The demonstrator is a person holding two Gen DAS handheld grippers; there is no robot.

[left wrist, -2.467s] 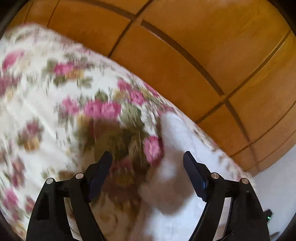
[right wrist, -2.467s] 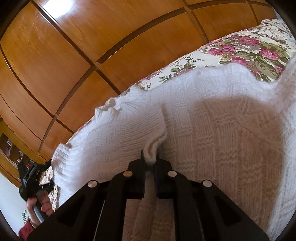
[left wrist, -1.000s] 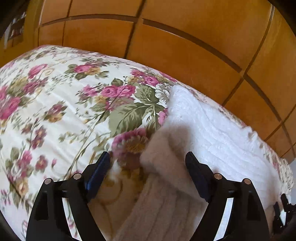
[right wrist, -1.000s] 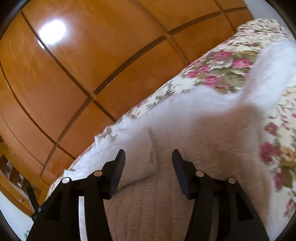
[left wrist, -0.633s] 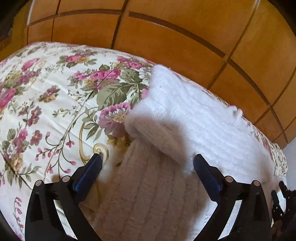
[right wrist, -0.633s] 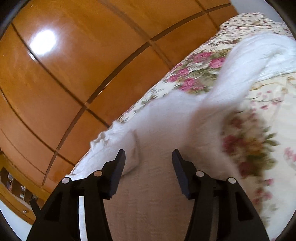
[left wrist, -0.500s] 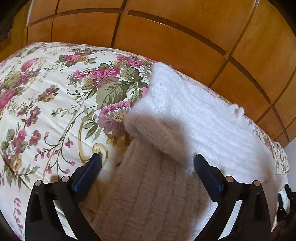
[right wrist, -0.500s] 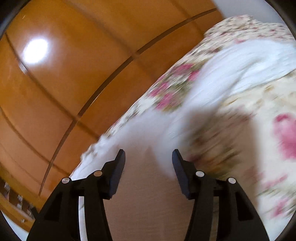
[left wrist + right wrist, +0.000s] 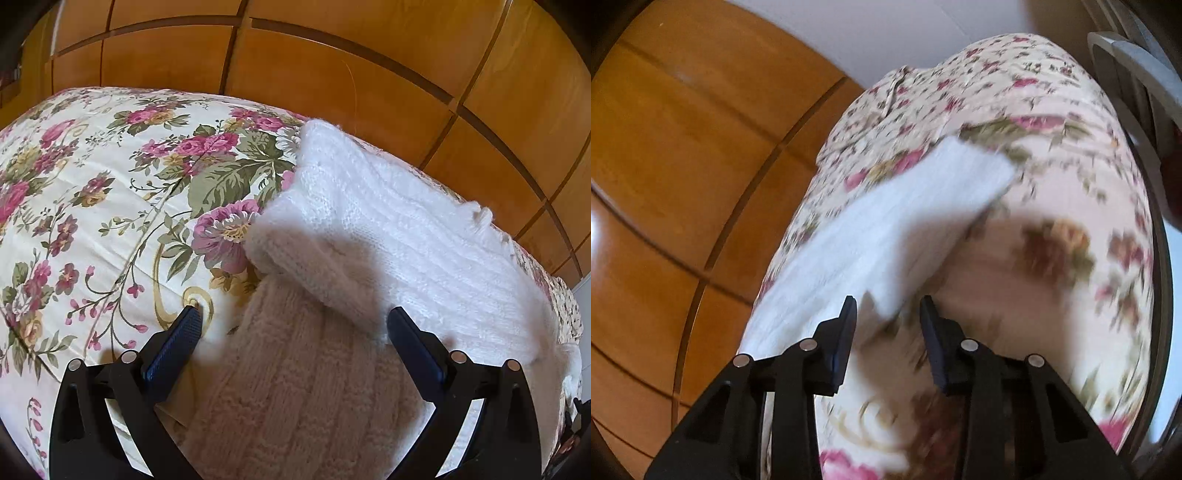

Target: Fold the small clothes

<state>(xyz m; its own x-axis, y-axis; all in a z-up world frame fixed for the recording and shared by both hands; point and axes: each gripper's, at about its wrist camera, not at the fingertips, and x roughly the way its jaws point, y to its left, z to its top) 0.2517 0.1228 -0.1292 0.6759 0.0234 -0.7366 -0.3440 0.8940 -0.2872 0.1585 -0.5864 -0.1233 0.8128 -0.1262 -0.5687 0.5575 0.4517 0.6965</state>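
Now right claw (image 9: 886,314) off sweater (image 9: 886,229).

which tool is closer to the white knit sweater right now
Left. The left tool hangs open right over the white knit sweater, its fold between the fingers. The right tool, closing on nothing, sits mostly over the floral bedspread beside the sweater's edge.

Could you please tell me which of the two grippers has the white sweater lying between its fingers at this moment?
The left gripper: the white knitted sweater lies between its wide-open fingers. The closing right gripper mostly frames the floral bedspread.
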